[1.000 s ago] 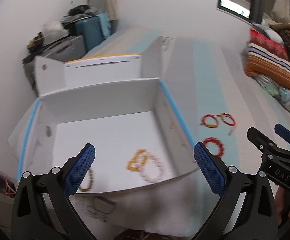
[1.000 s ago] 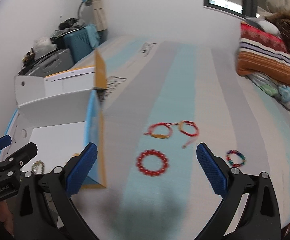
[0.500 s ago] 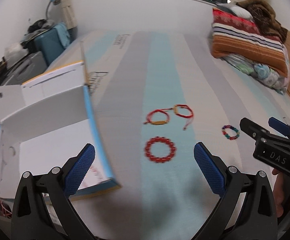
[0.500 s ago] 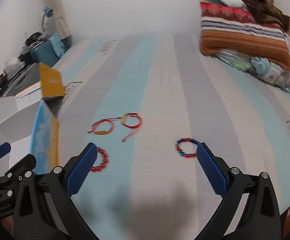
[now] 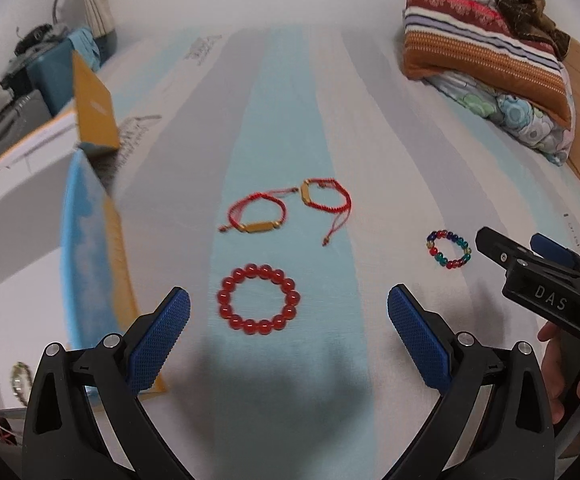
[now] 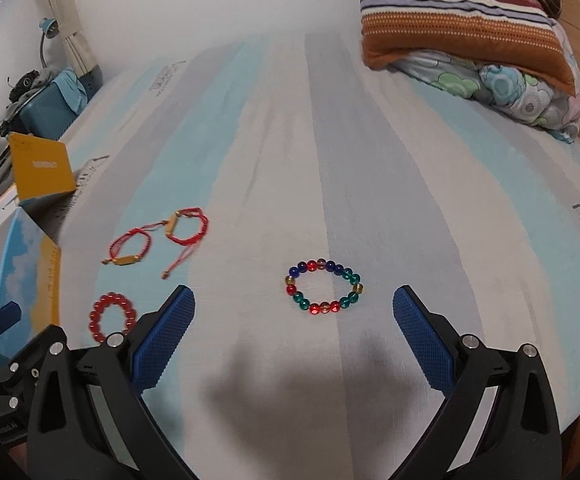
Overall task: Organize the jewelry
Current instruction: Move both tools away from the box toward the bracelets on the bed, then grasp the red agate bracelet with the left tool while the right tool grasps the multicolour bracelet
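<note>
A red bead bracelet [image 5: 258, 299] lies on the striped mattress just ahead of my open, empty left gripper [image 5: 289, 320]; it also shows in the right wrist view [image 6: 112, 315]. Two red cord bracelets [image 5: 256, 215] [image 5: 327, 199] lie beyond it. A multicolour bead bracelet [image 6: 323, 286] lies just ahead of my open, empty right gripper [image 6: 294, 322]; the left wrist view shows it too [image 5: 449, 248]. The white box [image 5: 21, 240] stands at the left, with one bracelet [image 5: 19, 378] visible inside.
Folded blankets and a quilt [image 6: 470, 28] are piled at the far right. The box's yellow flap [image 5: 91, 106] stands up at the left. A suitcase and clutter [image 6: 49, 100] sit beyond the mattress edge. The right gripper shows at the right of the left wrist view [image 5: 546, 280].
Both grippers have swung right, away from the box and over the mattress. The left now faces the red bead bracelet, the right faces the multicolour one. Both stay open.
</note>
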